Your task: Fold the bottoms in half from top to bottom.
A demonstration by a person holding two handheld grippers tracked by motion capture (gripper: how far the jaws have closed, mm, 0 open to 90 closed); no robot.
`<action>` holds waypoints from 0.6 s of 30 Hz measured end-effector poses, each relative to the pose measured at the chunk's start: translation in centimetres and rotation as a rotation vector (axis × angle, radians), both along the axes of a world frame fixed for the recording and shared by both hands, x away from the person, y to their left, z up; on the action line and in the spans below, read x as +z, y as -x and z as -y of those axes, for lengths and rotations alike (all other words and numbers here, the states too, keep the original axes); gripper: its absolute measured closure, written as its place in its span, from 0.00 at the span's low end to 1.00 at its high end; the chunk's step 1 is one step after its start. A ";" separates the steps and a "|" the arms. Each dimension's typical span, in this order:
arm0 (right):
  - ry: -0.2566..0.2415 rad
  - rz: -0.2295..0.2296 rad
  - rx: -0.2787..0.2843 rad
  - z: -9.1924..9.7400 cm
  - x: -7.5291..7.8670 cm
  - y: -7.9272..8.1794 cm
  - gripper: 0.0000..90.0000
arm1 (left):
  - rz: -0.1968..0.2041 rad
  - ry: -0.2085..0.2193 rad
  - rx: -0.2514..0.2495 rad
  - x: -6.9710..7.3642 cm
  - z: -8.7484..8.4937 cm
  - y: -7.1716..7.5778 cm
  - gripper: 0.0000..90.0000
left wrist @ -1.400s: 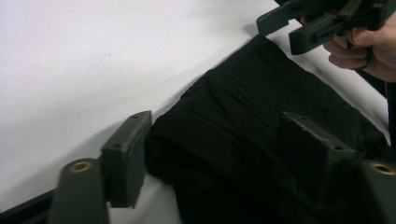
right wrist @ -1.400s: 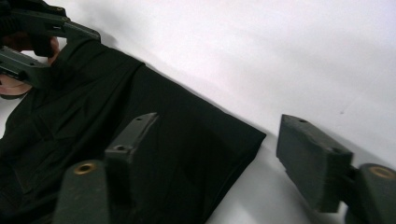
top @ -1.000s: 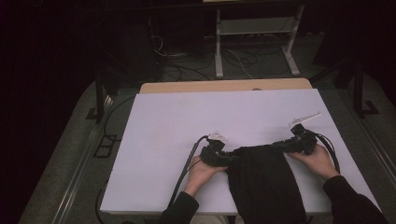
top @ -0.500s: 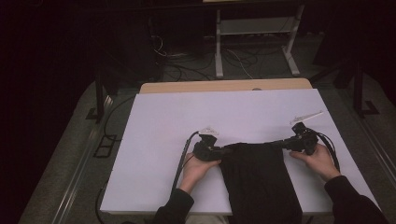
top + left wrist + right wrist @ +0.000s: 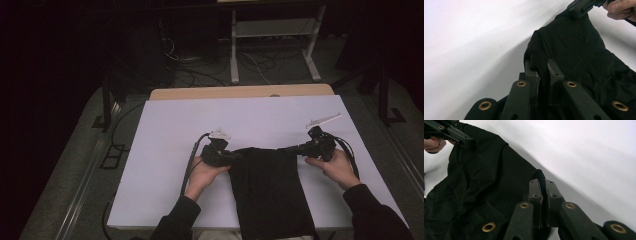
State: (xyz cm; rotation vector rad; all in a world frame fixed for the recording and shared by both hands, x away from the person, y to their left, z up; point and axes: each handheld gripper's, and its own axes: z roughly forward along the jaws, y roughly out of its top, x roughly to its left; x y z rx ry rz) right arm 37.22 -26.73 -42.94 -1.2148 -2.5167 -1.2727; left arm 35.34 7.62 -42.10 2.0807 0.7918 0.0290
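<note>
Both grippers clamp the black cloth: left gripper and right gripper pinch its far corners (jaws just closed), stretching that edge taut above the table.

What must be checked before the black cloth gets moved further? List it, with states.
1. Left tool shut on the black fabric cloth: ok.
2. Right tool shut on the opposite corner: ok.
3. Far edge pulled straight between both tools: ok.
4. White table bare ahead of the cloth: ok.
5. Near end of the cloth fully on the table: not ok, it hangs over the near edge.
</note>
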 end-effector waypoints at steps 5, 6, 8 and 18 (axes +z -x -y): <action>-0.004 0.005 0.000 -0.7 0.6 -0.6 0.93 | 0.005 -0.013 0.011 0.6 -0.6 -0.3 0.90; -0.005 0.005 0.001 -0.9 0.7 -0.7 0.93 | 0.005 -0.015 0.012 0.8 -0.7 -0.4 0.90; -0.008 0.010 0.000 -1.3 1.0 -0.9 0.93 | 0.015 -0.026 0.011 1.2 -0.9 -0.5 0.90; 0.016 0.028 0.003 -2.6 2.9 -2.4 0.93 | 0.079 -0.064 -0.001 3.2 -1.5 -2.1 0.90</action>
